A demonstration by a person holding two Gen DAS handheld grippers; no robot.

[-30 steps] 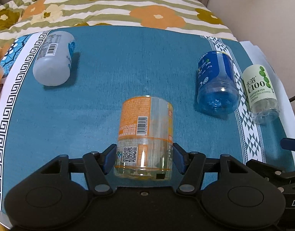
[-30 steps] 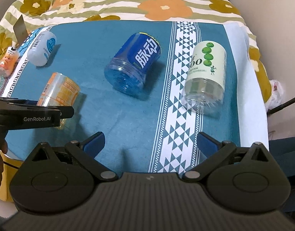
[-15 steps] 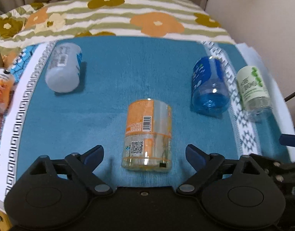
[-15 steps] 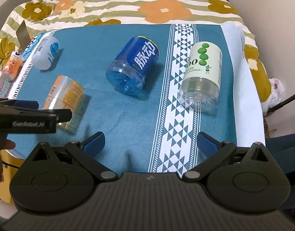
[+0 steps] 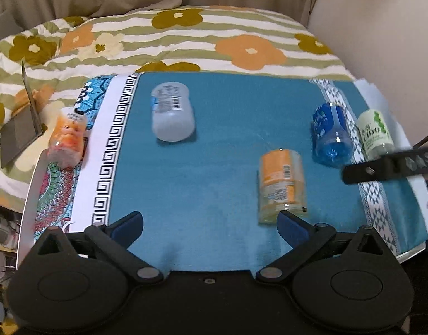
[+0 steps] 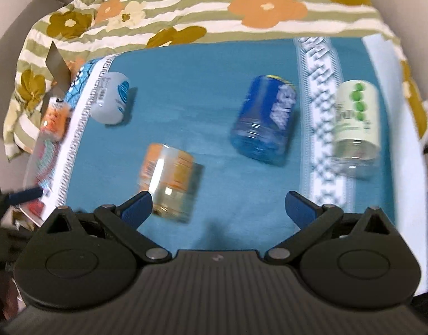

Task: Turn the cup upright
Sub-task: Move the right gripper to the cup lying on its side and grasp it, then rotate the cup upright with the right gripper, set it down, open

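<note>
Several cut-bottle cups stand inverted on a blue cloth [image 5: 219, 173]. The orange-labelled cup [image 5: 281, 184] stands free, just ahead of my left gripper's right finger; it also shows in the right wrist view [image 6: 169, 178]. A blue cup [image 5: 329, 136] [image 6: 265, 120], a green-and-white cup [image 5: 375, 134] [image 6: 356, 122], a frosted white cup [image 5: 172, 117] [image 6: 112, 97] and a small orange-pink cup [image 5: 67, 139] stand around it. My left gripper [image 5: 211, 224] is open and empty. My right gripper [image 6: 219, 206] is open and empty, above the cloth's near edge.
A flowered striped quilt [image 5: 186, 42] lies behind the cloth. A grey card [image 5: 18, 134] leans at the far left. The right gripper's black finger [image 5: 389, 167] crosses the left wrist view at the right. Walls close in on the right.
My left gripper opened and let go of the orange cup, then pulled back and shifted left. My right gripper swung left and rose; both views are blurred by motion.
</note>
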